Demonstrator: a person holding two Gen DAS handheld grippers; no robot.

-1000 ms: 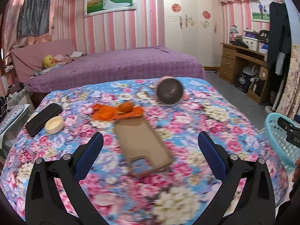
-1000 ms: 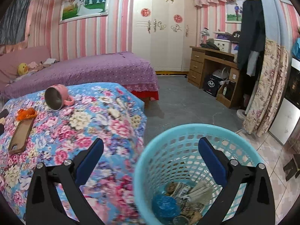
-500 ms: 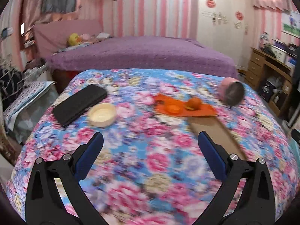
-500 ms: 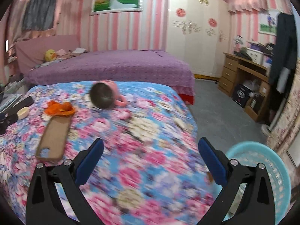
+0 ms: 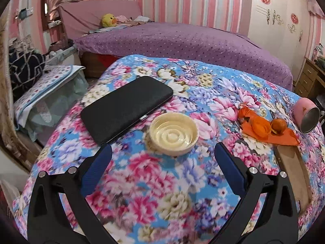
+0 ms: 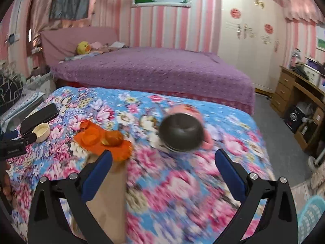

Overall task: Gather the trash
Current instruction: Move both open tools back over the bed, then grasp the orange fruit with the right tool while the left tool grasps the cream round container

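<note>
On the floral tablecloth lies a cream round lid (image 5: pixel 174 133), just ahead of my open left gripper (image 5: pixel 162 152). Orange peel scraps (image 5: pixel 266 129) on an orange wrapper sit to its right; the right wrist view shows the same peel (image 6: pixel 103 139) just beyond my open right gripper (image 6: pixel 162 158). The cream lid (image 6: pixel 41 132) appears there at far left, with the left gripper's tip (image 6: pixel 14 140) beside it. The blue trash basket (image 6: pixel 310 217) shows only as a sliver at the lower right. Both grippers hold nothing.
A black phone (image 5: pixel 127 106) lies left of the lid. A pink mug (image 6: pixel 182 130) lies on its side mid-table. A brown phone case (image 6: pixel 109 199) sits under the right gripper's left finger. A purple bed (image 6: pixel 154 71) stands behind; a wooden desk (image 6: pixel 298 99) is at right.
The left gripper swung left and closer to the lid and black phone. The right gripper swung left from the basket to face the mug and orange peel.
</note>
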